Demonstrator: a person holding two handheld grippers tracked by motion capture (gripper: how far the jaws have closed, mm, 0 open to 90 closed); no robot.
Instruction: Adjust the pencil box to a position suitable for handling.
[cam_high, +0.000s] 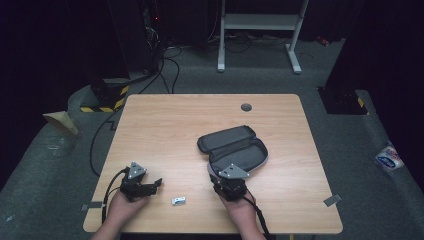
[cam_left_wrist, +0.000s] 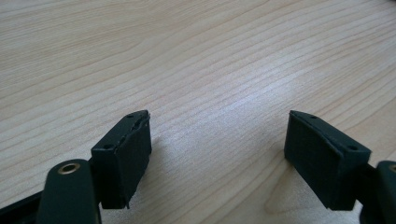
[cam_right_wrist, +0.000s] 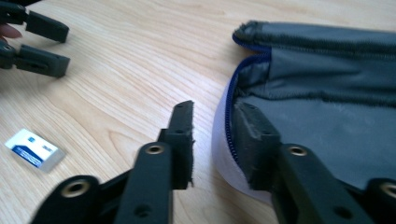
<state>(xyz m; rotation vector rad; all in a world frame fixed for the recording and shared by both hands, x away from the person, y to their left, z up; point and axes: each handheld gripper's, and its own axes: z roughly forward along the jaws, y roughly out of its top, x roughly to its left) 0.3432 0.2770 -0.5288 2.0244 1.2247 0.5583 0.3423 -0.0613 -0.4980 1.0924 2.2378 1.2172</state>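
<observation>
An open grey zip case (cam_high: 240, 152) lies right of the table's middle, its lid (cam_high: 225, 136) folded back. My right gripper (cam_high: 227, 169) is at the case's near edge. In the right gripper view its (cam_right_wrist: 212, 126) jaws straddle the case's pale, blue-zipped rim (cam_right_wrist: 223, 140): one jaw sits inside against the grey lining (cam_right_wrist: 327, 121), the other stands outside with a strip of wood showing beside the rim. My left gripper (cam_high: 155, 184) rests at the front left, open over bare wood (cam_left_wrist: 217, 149). A small white and blue box (cam_high: 178, 201) (cam_right_wrist: 35, 148) lies between the hands.
The wooden table (cam_high: 165, 125) has a grey cable grommet (cam_high: 246, 107) at the back. Tape patches sit by the front corners (cam_high: 332, 200). Cables and a white frame (cam_high: 260, 22) stand on the floor beyond the table.
</observation>
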